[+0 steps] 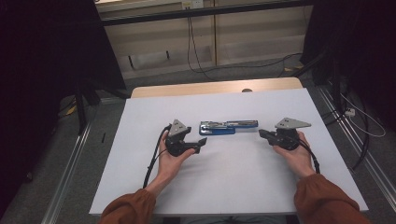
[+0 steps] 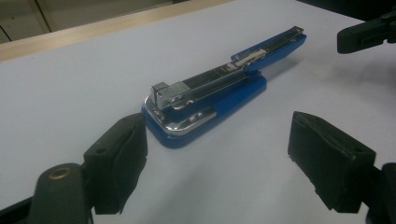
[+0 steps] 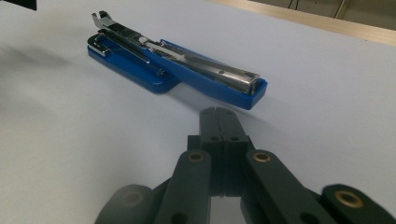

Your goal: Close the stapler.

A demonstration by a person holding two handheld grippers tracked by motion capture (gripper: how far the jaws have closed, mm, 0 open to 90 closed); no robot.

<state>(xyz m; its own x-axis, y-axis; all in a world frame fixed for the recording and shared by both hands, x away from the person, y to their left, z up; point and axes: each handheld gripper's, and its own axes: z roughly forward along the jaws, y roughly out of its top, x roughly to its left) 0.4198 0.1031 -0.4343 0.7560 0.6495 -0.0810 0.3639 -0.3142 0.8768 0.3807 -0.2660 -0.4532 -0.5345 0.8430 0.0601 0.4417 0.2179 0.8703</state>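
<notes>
Left tongs [image 1: 201, 145]: jaws stand wide apart, nothing between them. In the left gripper view [image 2: 217, 158] the near end of the blue stapler [image 2: 219, 91] lies just ahead of the gap, close to the left-hand jaw, not touching it. The left hand [image 1: 169, 161] holds the tongs from below, resting on the table a little left of its middle.

Right tongs [image 1: 264, 134]: jaws pressed together, holding nothing. In the right gripper view [image 3: 218, 122] the closed tips point at the stapler's free blue end, near it but apart. The right hand [image 1: 293, 156] rests on the table toward the right edge.

Stapler [image 1: 224, 127]: lies flat near the middle of the table, its length parallel to the near edge, between the two tongs and slightly farther from the near edge than either. It is swung open: the upper arm with its metal channel stretches away from the blue base, overlapping it at the hinge end only.

Table [image 1: 233, 191]: white surface, bare around the stapler on all sides. A broad open band runs between the hands and the near edge, and another between the stapler and the far edge, where a strip of wood [image 1: 215, 87] shows. Both side edges are unobstructed.
</notes>
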